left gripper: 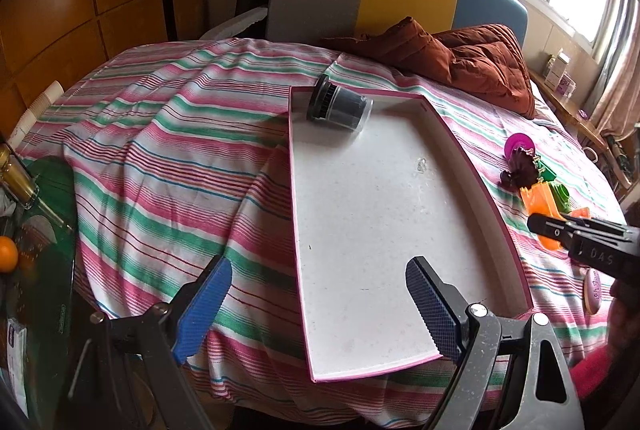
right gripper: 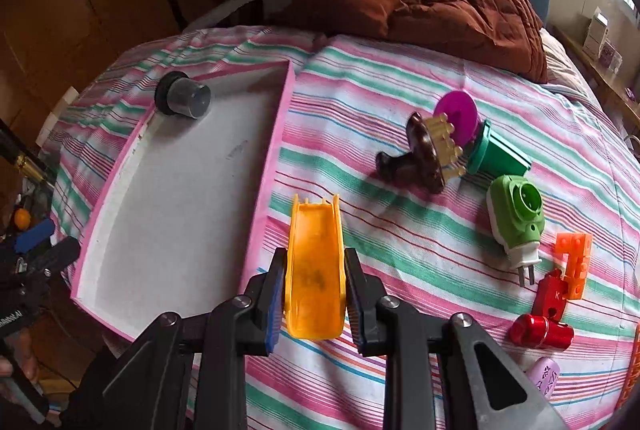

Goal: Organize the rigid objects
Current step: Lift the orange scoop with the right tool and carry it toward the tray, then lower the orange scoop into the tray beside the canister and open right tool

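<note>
Clamped between the right gripper's point(right gripper: 314, 294) blue-padded fingers point(right gripper: 275, 304) is an orange plastic chute point(right gripper: 314, 266) — a curved, trough-shaped piece held by its long sides, its far end pointing away over the striped bedsheet point(right gripper: 400, 250), just beside the pink rim of the tray point(right gripper: 276, 150). From the left wrist view, the left gripper point(left gripper: 320, 314) hangs with its jaws spread wide and nothing between them, one pad over the sheet and the other over the near part of the tray's white floor.

Going left to right across the bed: the shallow white tray with its pink edge lies on the sheet, and a clear cup with a black lid point(right gripper: 182, 98) lies on its side in the tray's far corner, touching the rim. Right of the tray, on the sheet, sits a cluster of small things — a dark brown knob-shaped toy point(right gripper: 416, 154) with pale yellow prongs, a magenta disc point(right gripper: 458, 116) behind it, and a teal green block point(right gripper: 500, 154) touching both. Nearer and further right lies a light green plug-in device point(right gripper: 516, 218) with two metal pins, then an orange brick piece point(right gripper: 574, 254), a red block marked K point(right gripper: 552, 296) and a red cylinder point(right gripper: 540, 332) close together. A lilac patterned piece point(right gripper: 544, 376) shows at the lower right edge. A rust-brown quilt point(right gripper: 460, 14) is bunched at the far side of the bed.
</note>
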`<state>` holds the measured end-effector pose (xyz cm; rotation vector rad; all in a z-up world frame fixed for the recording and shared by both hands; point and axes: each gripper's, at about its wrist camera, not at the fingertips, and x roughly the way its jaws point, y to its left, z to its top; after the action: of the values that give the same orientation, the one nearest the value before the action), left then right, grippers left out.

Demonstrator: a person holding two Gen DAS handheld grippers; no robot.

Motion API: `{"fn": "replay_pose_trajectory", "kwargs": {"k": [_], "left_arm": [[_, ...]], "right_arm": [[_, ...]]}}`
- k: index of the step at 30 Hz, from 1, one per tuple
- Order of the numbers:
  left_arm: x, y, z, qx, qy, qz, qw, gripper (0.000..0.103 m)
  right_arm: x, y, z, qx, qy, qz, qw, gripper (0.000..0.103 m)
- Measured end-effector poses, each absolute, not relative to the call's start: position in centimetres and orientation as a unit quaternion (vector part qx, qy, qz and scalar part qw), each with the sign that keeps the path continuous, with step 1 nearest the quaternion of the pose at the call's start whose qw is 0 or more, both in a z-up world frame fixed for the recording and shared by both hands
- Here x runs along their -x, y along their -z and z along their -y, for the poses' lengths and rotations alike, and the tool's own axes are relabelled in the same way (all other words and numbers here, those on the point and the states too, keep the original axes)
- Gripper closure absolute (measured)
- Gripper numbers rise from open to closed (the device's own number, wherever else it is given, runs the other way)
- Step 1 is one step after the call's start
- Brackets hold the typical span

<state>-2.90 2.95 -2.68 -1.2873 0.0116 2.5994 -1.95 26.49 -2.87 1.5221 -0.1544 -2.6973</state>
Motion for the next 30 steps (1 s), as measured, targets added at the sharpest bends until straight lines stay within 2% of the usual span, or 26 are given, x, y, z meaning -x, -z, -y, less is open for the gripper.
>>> {"fn": "replay_pose_trajectory", "kwargs": {"k": [7, 16, 25, 30], "left_arm": [[3.2, 2.8, -2.2, 0.443, -0.889, 0.006, 0.118, 0.014], [3.8, 3.6, -0.4, 0.453, -0.886, 0.018, 0.101, 0.014], [4.4, 4.4, 1.3, 0.464, -0.881, 0.035, 0.086, 0.014], [4.5, 4.7, 2.0, 0.468, -0.880, 0.038, 0.078, 0.014]], "right_arm": [[4.4, 0.9, -22.4, -0.478, 0.872, 0.070, 0.078, 0.077], [9.8, 4.3, -16.2, -0.524, 0.839, 0.071, 0.130, 0.077], [15.7, 6.2, -12.9, -0.545, 0.829, 0.072, 0.100, 0.077], [17.9, 7.2, -12.4, -0.554, 0.819, 0.118, 0.092, 0.074]]}}
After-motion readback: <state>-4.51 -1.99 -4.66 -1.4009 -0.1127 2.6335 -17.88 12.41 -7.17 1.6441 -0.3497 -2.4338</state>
